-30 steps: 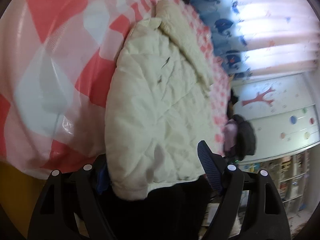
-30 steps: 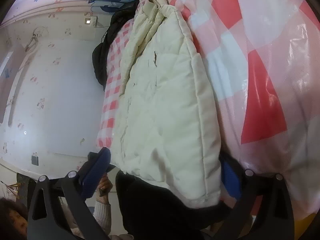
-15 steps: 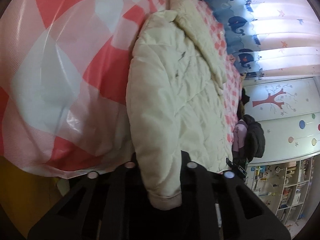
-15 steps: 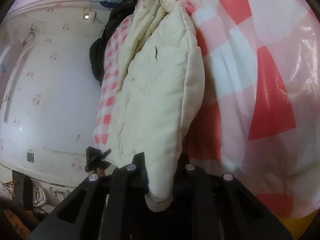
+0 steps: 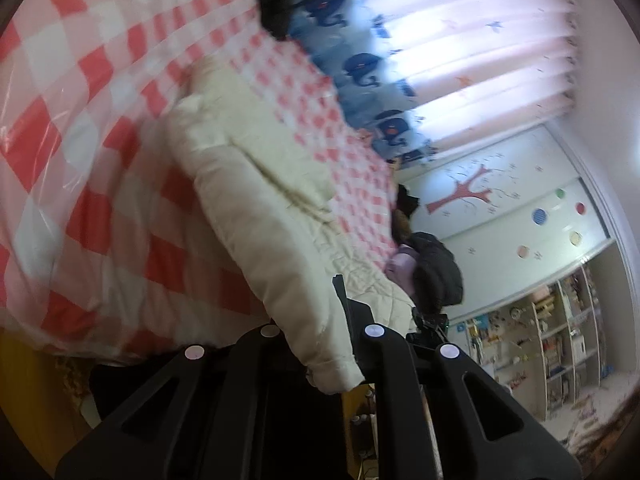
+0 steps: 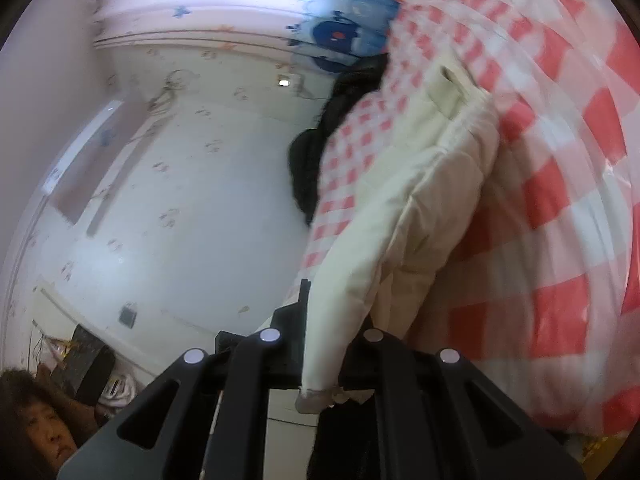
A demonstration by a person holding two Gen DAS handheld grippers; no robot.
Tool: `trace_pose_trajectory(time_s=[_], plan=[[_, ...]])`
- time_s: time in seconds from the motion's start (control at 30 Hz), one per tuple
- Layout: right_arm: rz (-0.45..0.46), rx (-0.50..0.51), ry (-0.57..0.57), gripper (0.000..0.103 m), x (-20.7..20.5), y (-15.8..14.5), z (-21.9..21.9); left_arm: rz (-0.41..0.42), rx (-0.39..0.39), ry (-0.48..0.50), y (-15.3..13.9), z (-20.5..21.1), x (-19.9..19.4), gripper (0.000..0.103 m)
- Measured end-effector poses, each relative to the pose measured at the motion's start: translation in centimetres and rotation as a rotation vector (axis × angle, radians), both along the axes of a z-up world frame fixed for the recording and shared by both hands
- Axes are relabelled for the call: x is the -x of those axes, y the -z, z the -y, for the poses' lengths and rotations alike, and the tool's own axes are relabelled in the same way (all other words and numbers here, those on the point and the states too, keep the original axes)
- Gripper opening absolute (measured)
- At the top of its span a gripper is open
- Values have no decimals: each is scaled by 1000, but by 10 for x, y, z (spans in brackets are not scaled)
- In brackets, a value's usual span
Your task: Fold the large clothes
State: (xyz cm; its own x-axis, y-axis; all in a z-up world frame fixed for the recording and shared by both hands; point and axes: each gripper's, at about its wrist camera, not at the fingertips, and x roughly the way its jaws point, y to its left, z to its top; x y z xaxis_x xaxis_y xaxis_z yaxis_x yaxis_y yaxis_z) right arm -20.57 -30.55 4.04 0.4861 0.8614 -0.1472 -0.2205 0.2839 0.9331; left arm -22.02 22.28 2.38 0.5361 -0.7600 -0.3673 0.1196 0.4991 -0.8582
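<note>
With both tools clamped on it, cream quilted jacket (image 5: 256, 208): near hem pinched in my left tool (image 5: 320, 344) and right tool (image 6: 322, 360), body ahead on the checked bedspread (image 5: 80, 80). Step: lifting hem. Next, I judge: carry it forward evenly.

One cream quilted jacket (image 5: 256, 208) lies on the one red-and-white checked cover (image 5: 80, 128). Two grippers hold it: the left gripper (image 5: 320, 344) and the right gripper (image 6: 322, 354), each clamped on a hem edge of the jacket nearest the camera. Beyond the jacket's far end hangs one curtain (image 5: 440, 52); at least four dark blue whale prints show on it, though blur may hide more. Right of the jacket, one dark garment (image 5: 436, 272) hangs off the cover's edge, and behind it one red tree decal (image 5: 464, 192) with four coloured dots. Left of the jacket in the right wrist view, one person's face (image 6: 44, 432) shows.
</note>
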Motion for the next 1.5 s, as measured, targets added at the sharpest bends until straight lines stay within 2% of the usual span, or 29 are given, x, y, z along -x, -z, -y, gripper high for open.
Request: trace_pose_trajectory(time_s=[0.1, 0.17, 0.3, 0.37, 0.4, 0.43, 0.47, 0.5, 0.57, 0.67, 0.73, 0.8, 0.83, 0.87, 0.9, 0.97, 1.03, 1.13, 1.2, 1.23, 1.27, 1.33, 1.4, 1.43, 1.47, 1.5], plan=[[32, -22, -5, 11, 27, -14, 3, 5, 23, 3, -7, -9, 29, 9], [46, -46, -9, 11, 51, -16, 4, -16, 21, -5, 1, -19, 57, 9], [23, -45, -33, 11, 96, 6, 6, -122, -23, 6, 50, -33, 91, 13], [-52, -2, -64, 14, 110, 34, 5, -216, -25, 19, 90, -39, 98, 26], [-85, 2, -78, 14, 111, 47, 5, -235, -21, 13, 102, -42, 98, 34], [-124, -5, -94, 17, 112, 62, 6, -253, -8, -4, 114, -47, 99, 50], [-146, -10, -96, 29, 114, 71, 9, -266, 12, -23, 124, -51, 99, 62], [-175, -23, -94, 49, 114, 82, 13, -274, 34, -39, 132, -57, 99, 67], [-212, -24, -77, 68, 114, 92, 22, -276, 66, -41, 142, -62, 98, 81], [-243, -31, -85, 69, 109, 101, 25, -292, 101, -27, 155, -61, 94, 86], [-253, -31, -87, 69, 108, 104, 25, -308, 102, -19, 160, -54, 92, 86], [-253, -20, -82, 67, 106, 107, 24, -289, 93, -13, 158, -48, 90, 86], [-240, -18, -74, 61, 105, 106, 22, -280, 75, -16, 156, -44, 89, 86], [-231, -11, -60, 35, 105, 105, 21, -265, 51, -15, 152, -40, 88, 78], [-232, -5, -50, 24, 106, 105, 20, -250, 25, -12, 147, -35, 87, 68], [-219, -8, -37, 21, 107, 106, 20, -247, -52, -19, 141, -31, 87, 34], [-197, -14, -26, 20, 111, 104, 19, -229, -129, -27, 134, -29, 86, 24], [-171, -64, -24, 20, 114, 104, 21, -193, -223, -50, 119, -23, 90, 24], [-199, -54, -42, 23, 112, 108, 19, -173, -290, -61, 114, -17, 90, 28], [-226, -50, -56, 23, 110, 113, 18, -172, -326, -73, 112, -14, 90, 38], [-245, -44, -65, 23, 108, 117, 18, -176, -357, -90, 110, -13, 89, 53], [-264, -39, -64, 23, 108, 122, 20, -169, -391, -117, 110, -14, 89, 58], [-254, -38, -53, 22, 109, 121, 21, -158, -398, -111, 108, -13, 90, 57], [-240, -39, -45, 21, 110, 117, 20, -144, -424, -108, 106, -12, 91, 47], [-221, -42, -36, 20, 112, 111, 19, -132, -438, -98, 103, -11, 92, 30], [-205, -48, -29, 19, 112, 107, 19, -123, -431, -80, 101, -10, 93, 24]])
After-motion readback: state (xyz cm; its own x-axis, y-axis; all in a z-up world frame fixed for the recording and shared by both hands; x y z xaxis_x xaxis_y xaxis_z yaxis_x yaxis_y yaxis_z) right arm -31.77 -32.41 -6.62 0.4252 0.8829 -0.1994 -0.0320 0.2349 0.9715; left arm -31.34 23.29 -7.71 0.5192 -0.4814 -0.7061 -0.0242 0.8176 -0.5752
